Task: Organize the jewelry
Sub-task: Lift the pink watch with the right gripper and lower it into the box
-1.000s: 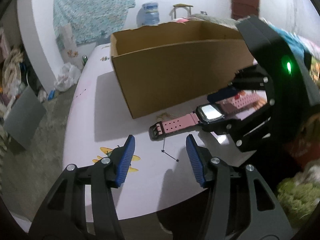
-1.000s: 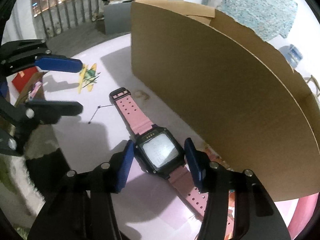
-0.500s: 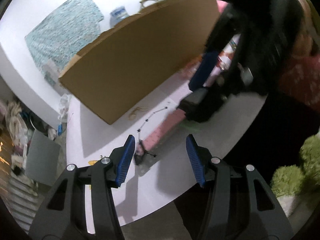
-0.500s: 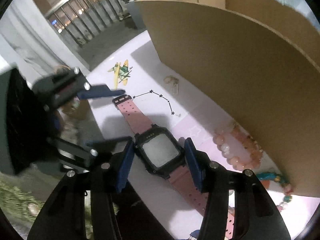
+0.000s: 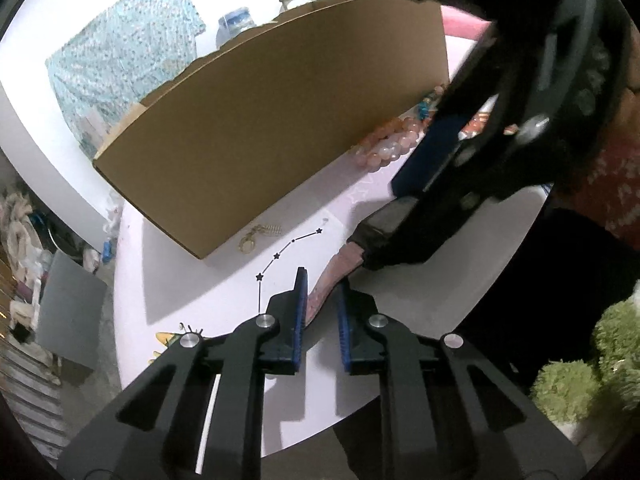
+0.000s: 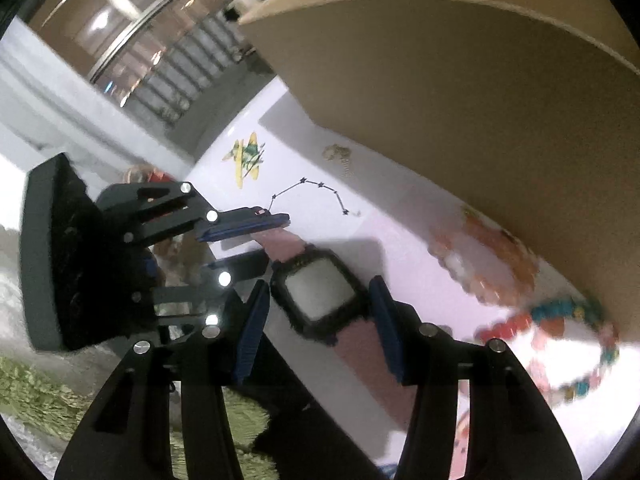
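The right wrist view was smeared by motion, so the pale bead bracelet (image 6: pixel 486 264) and the multicoloured bead bracelet (image 6: pixel 576 344) beside the cardboard box (image 6: pixel 460 92) read only as blurred strings. From the left wrist view the right gripper (image 5: pixel 404 220) covered most of the watch (image 6: pixel 320 296), leaving just the dark case edge and one pink strap (image 5: pixel 326 292) visible; the small gold clasp (image 5: pixel 256 236) at the foot of the box was too small to make out further. The watch lay on the pale pink bench (image 5: pixel 200 292) in front of the box, near the bench's edge. The right gripper's fingers (image 6: pixel 254 324) stood on either side of the watch case, though whether the pads actually pressed on it could not be told. The left gripper (image 5: pixel 322 300) was closing its fingers on the free end of the pink strap, which lay between the blue pads; whether they were already pressing on it was unclear. A second earlier those fingers had been wide apart short of the strap end, with the thin black star chain (image 5: pixel 288 248) between them; the chain now lay just beside them, toward the box.
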